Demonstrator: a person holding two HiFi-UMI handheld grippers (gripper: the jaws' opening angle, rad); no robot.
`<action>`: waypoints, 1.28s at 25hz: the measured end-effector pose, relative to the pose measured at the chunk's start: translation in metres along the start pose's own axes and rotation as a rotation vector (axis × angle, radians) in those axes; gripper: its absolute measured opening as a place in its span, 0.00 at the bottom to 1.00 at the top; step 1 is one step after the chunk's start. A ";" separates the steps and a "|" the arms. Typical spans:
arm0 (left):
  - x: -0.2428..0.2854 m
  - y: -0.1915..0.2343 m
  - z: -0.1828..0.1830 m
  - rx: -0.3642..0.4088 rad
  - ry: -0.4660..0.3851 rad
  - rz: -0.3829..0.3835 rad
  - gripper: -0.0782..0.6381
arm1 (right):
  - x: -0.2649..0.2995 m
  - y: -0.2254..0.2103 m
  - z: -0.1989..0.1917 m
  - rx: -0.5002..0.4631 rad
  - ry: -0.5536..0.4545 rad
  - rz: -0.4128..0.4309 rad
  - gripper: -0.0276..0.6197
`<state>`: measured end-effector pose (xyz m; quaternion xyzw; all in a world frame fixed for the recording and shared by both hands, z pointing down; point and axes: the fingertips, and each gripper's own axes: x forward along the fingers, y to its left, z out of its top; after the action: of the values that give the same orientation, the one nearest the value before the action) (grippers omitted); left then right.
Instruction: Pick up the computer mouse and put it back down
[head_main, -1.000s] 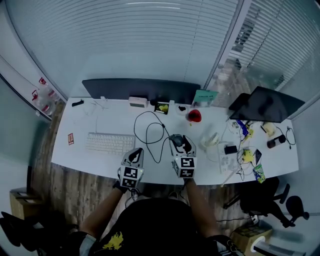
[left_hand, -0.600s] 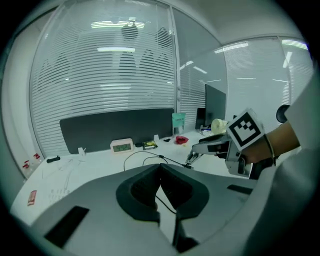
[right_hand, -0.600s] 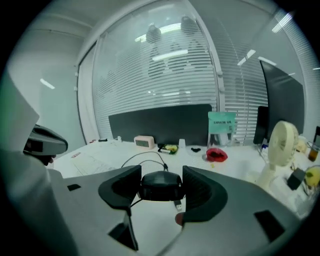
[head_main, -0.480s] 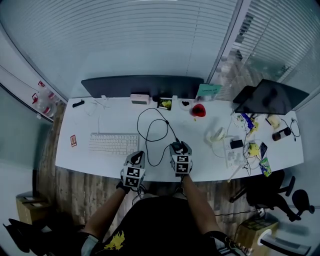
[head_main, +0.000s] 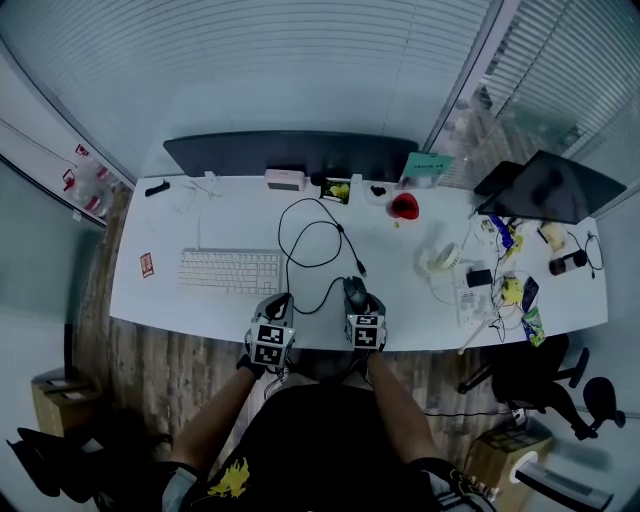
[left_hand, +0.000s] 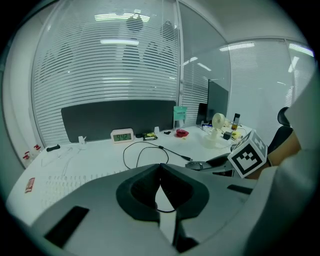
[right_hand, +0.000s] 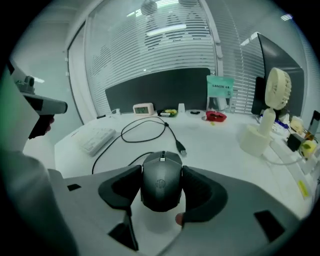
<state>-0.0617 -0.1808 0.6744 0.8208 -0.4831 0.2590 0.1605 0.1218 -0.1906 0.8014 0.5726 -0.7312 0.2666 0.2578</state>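
White desk (head_main: 225, 218), keyboard (head_main: 230, 271), looped black cable (head_main: 312, 238), small clock (left_hand: 122, 135), red object (head_main: 404, 207), fan (right_hand: 270, 107)

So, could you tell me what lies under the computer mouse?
Only bare white desk shows under the mouse, which the right gripper clamps. Its underside is covered, so contact cannot be told.

One overhead, two low along desk (head_main: 200, 225)

mouse (right_hand: 161, 186) sides and underside hidden by right claw (right_hand: 161, 171)
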 end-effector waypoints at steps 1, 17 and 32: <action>0.000 0.000 -0.003 -0.004 0.003 0.000 0.13 | 0.002 0.001 -0.009 0.002 0.021 0.000 0.47; -0.010 -0.003 -0.024 -0.078 0.020 -0.007 0.13 | -0.016 0.017 -0.022 -0.015 0.093 0.027 0.69; -0.093 0.037 0.140 -0.071 -0.313 0.065 0.13 | -0.224 -0.015 0.199 0.142 -0.549 -0.010 0.46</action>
<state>-0.0930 -0.2047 0.5066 0.8290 -0.5373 0.1157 0.1037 0.1699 -0.1730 0.5054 0.6437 -0.7502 0.1509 0.0109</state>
